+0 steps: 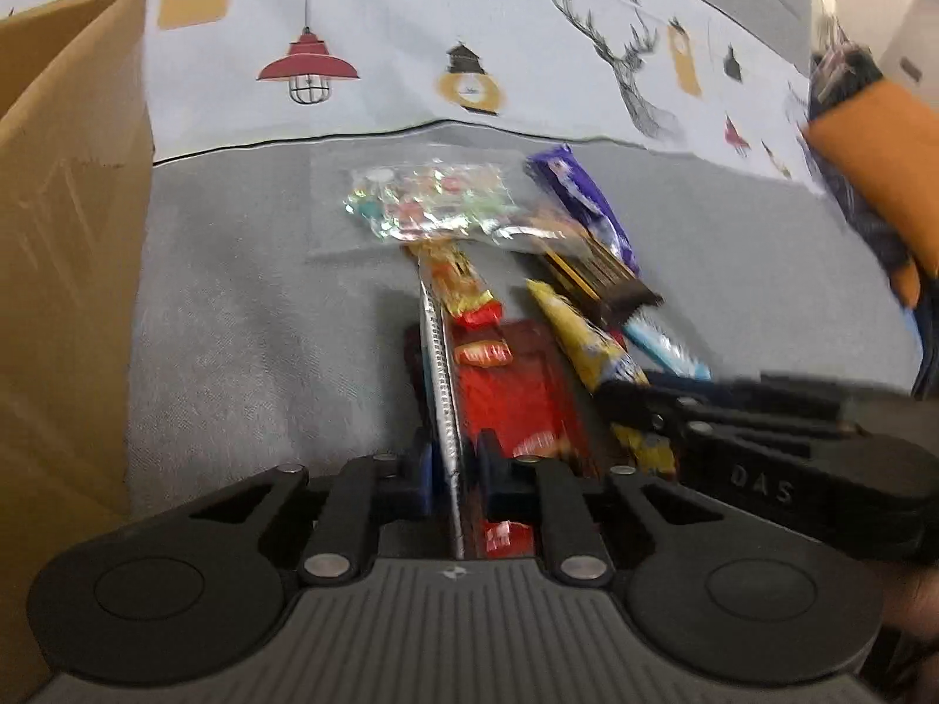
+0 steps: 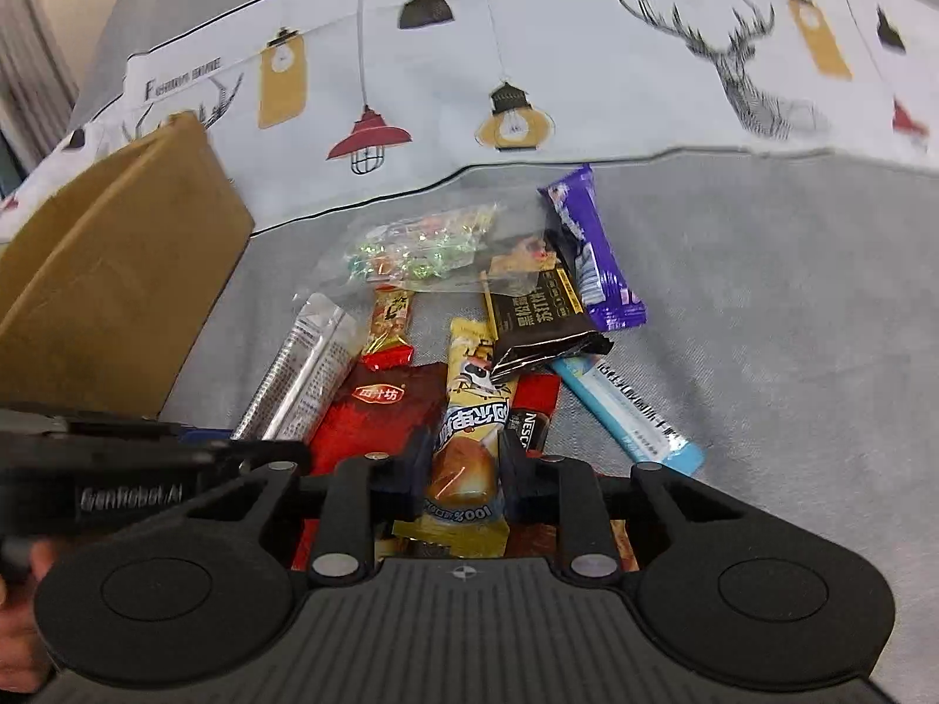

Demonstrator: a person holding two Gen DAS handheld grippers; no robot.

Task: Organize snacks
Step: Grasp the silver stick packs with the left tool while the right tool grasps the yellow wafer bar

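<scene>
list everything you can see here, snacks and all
silver packet: 1, silver, left of pile, between the left jaws
yellow snack stick: 1, yellow, pile centre, between the right jaws
red packet: 1, red, under both of those
small red-gold candy: 1, behind red packet
clear candy bag: 1, clear with multicoloured sweets, far end
purple wrapper: 1, purple, far right
black packet: 1, black and gold, beside purple wrapper
blue stick: 1, light blue, right edge
Nescafe sachet: 1, red-black, mostly covered
cardboard box: 1, brown, left
cloth: 1, grey, printed white border, underneath
left gripper: 1, black
right gripper: 1, black
</scene>
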